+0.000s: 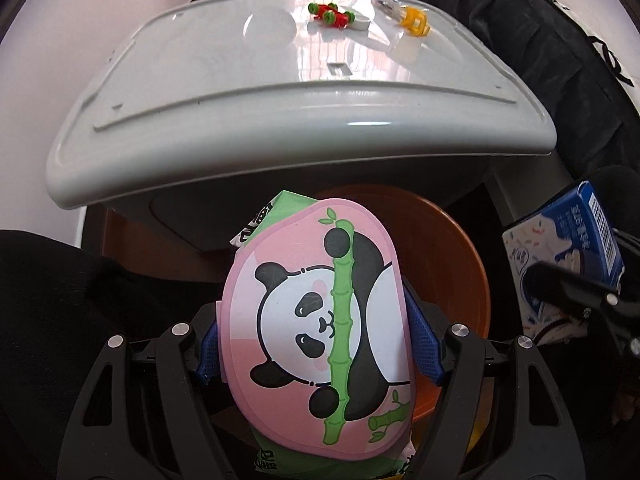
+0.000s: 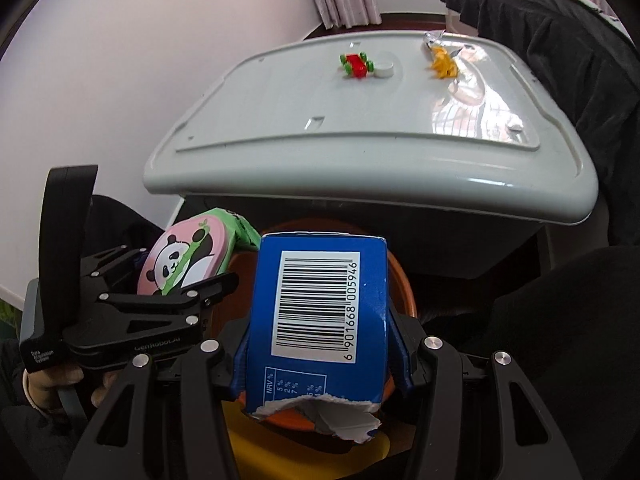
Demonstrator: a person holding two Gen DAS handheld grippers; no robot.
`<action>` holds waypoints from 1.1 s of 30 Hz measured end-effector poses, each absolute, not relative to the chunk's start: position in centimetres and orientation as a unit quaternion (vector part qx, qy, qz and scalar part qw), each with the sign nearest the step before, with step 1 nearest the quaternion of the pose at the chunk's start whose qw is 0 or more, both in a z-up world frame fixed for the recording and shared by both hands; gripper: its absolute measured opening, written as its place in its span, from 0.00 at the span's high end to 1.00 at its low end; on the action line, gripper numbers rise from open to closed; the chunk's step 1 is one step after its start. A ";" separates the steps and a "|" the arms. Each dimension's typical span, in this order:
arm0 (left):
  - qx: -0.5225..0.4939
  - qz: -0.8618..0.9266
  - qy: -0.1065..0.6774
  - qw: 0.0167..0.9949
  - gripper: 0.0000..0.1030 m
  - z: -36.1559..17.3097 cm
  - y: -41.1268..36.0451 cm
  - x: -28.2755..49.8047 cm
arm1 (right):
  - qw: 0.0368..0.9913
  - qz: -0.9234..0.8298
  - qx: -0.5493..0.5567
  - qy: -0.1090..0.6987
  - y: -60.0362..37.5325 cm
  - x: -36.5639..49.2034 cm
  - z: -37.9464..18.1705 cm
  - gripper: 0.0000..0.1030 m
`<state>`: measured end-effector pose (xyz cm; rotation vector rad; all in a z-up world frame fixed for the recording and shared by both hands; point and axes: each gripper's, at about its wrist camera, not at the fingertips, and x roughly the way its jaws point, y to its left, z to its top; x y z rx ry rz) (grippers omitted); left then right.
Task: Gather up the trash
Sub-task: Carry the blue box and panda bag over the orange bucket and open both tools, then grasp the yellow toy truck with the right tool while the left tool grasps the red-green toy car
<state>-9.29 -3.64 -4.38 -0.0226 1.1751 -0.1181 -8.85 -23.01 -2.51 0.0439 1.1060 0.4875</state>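
- The left tongs (image 1: 312, 344) are closed on a pink panda-print packet (image 1: 320, 320), its blue pads pressing both long sides; the packet's long axis runs forward along the fingers, with a green wrapper end showing past it.
- The right tongs (image 2: 318, 356) are clamped on a blue carton (image 2: 316, 320) (barcode face up, torn end nearest the camera), long axis likewise pointing forward.
- Both pieces of trash hang over an orange bin (image 2: 404, 292), which sits low, just below the near edge of the grey surface (image 2: 360, 152). The carton looks more squarely over the bin's mouth; the packet sits toward its left rim, so the right hand seems nearer to a clean drop.
- Toward the far edge of the surface lie a red-and-green toy car (image 2: 357, 65), a white cap (image 2: 385, 69) and, toward the far right corner, a yellow item in a clear wrapper (image 2: 442, 62), probably trash not yet collected.
- Judged next move: open over the bin, straight down.
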 end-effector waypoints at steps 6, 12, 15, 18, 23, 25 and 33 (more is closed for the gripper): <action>-0.019 -0.056 0.563 0.824 0.31 -5.0 -3.2 -9.2 | 0.812 0.229 0.016 0.536 -22.9 -8.4 -3.1 0.49; -0.029 -0.059 0.556 0.829 0.31 -4.6 -3.0 -8.9 | 0.811 0.231 0.013 0.538 -22.7 -8.5 -3.4 0.49; -0.028 -0.062 0.549 0.833 0.31 -4.3 -3.0 -9.3 | 0.810 0.229 0.015 0.540 -22.8 -8.5 -3.6 0.49; -0.030 -0.062 0.548 0.834 0.31 -4.2 -2.7 -9.6 | 0.809 0.226 0.019 0.543 -22.8 -8.3 -3.8 0.48; -0.037 -0.062 0.548 0.833 0.24 -3.8 -2.4 -9.6 | 0.812 0.226 0.018 0.538 -22.8 -8.4 -3.6 0.40; -0.043 -0.061 0.541 0.838 0.10 -3.4 -2.1 -9.6 | 0.816 0.222 0.017 0.533 -22.9 -8.4 -3.3 0.23; -0.080 -0.060 0.510 0.855 0.10 -1.8 -0.6 -10.2 | 0.851 0.196 0.052 0.484 -25.6 -7.7 -0.2 0.21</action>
